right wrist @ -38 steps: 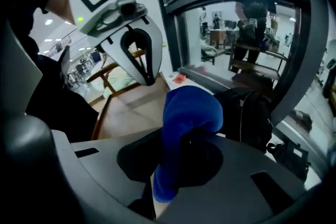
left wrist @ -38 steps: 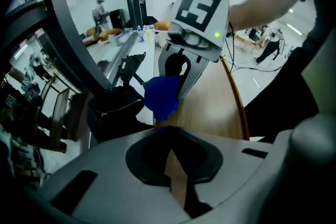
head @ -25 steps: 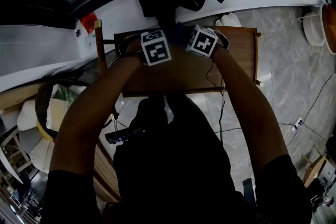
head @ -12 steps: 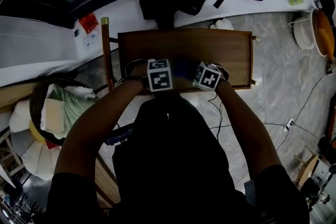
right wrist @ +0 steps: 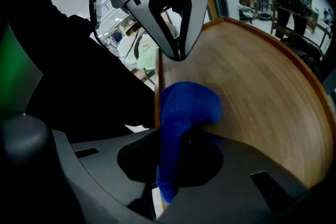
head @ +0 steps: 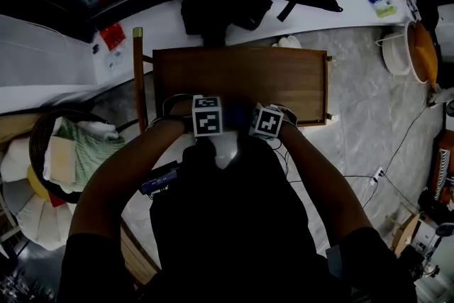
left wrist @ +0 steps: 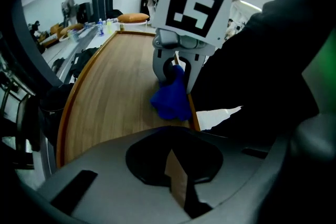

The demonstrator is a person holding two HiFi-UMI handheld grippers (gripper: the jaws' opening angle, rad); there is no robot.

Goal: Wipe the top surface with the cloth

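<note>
The brown wooden table top (head: 241, 78) lies straight in front of me. Both grippers sit side by side at its near edge. My right gripper (right wrist: 168, 186) is shut on a blue cloth (right wrist: 184, 107), which bunches out of the jaws and rests on the wood (right wrist: 257, 97) by the rim. In the left gripper view the cloth (left wrist: 171, 96) hangs from the right gripper (left wrist: 176, 68) onto the table (left wrist: 113, 92). My left gripper (left wrist: 176, 178) is shut with nothing in it, and its closed fingers (right wrist: 178, 34) hover just above the cloth. In the head view the marker cubes hide the jaws and the cloth.
A wooden post (head: 137, 74) stands at the table's left side. A basket of folded cloths (head: 67, 152) sits on the floor at the left. A white counter (head: 163, 21) with dark bags (head: 220, 0) runs behind. An orange bowl (head: 423, 50) and cables (head: 397, 152) lie at the right.
Both grippers have drawn back together from the far part of the table top to its near edge, dragging the blue cloth along the wood.
</note>
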